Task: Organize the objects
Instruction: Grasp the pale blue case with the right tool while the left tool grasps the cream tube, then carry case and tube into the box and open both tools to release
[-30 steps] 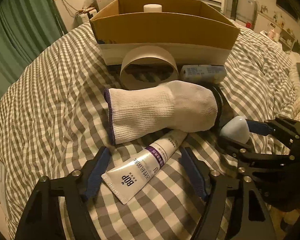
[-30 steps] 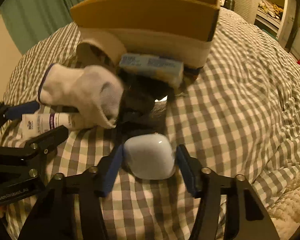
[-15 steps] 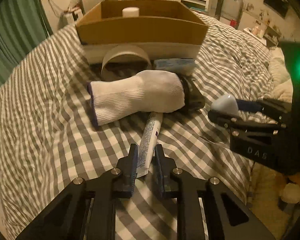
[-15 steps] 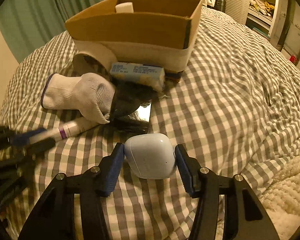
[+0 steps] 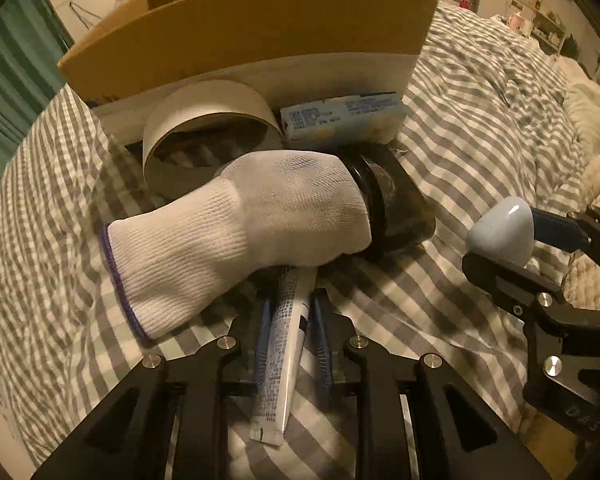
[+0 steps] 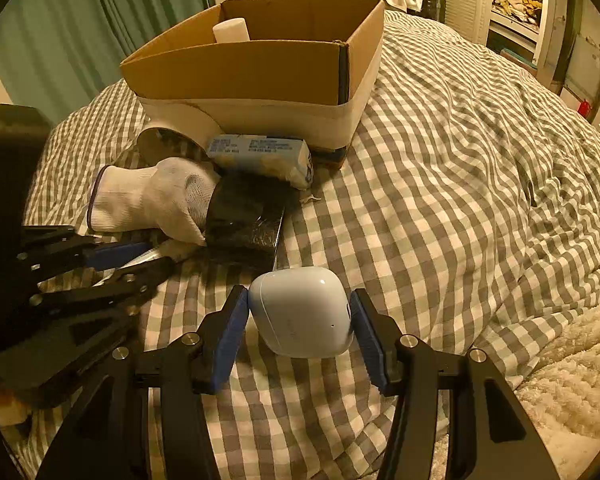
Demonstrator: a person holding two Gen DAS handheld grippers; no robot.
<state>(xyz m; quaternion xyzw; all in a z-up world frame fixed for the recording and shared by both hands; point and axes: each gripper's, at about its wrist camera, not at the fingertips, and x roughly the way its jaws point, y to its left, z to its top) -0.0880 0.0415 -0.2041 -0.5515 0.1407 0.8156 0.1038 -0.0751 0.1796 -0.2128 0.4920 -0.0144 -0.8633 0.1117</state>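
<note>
My left gripper [image 5: 290, 332] is shut on a white cream tube [image 5: 288, 344], whose far end lies under a white knit glove [image 5: 236, 236]. My right gripper [image 6: 298, 320] is shut on a pale blue earbud case [image 6: 300, 312], held above the checked bedspread; it also shows at the right of the left wrist view [image 5: 502, 230]. The left gripper shows at the left of the right wrist view [image 6: 140, 260]. An open cardboard box [image 6: 260, 68] stands behind, with a white cylinder [image 6: 231, 30] inside.
In front of the box lie a wide tape ring [image 5: 204, 120], a blue-and-white packet [image 5: 340, 118] and a black roll [image 5: 396, 208] beside the glove. Checked bedspread [image 6: 460, 160] stretches to the right, with a fluffy cream blanket [image 6: 560, 380] at the right edge. Green curtains hang at the left.
My left gripper closed on the cream tube, turned it end-on and moved forward toward the glove and box. My right gripper kept the earbud case and lifted slightly.
</note>
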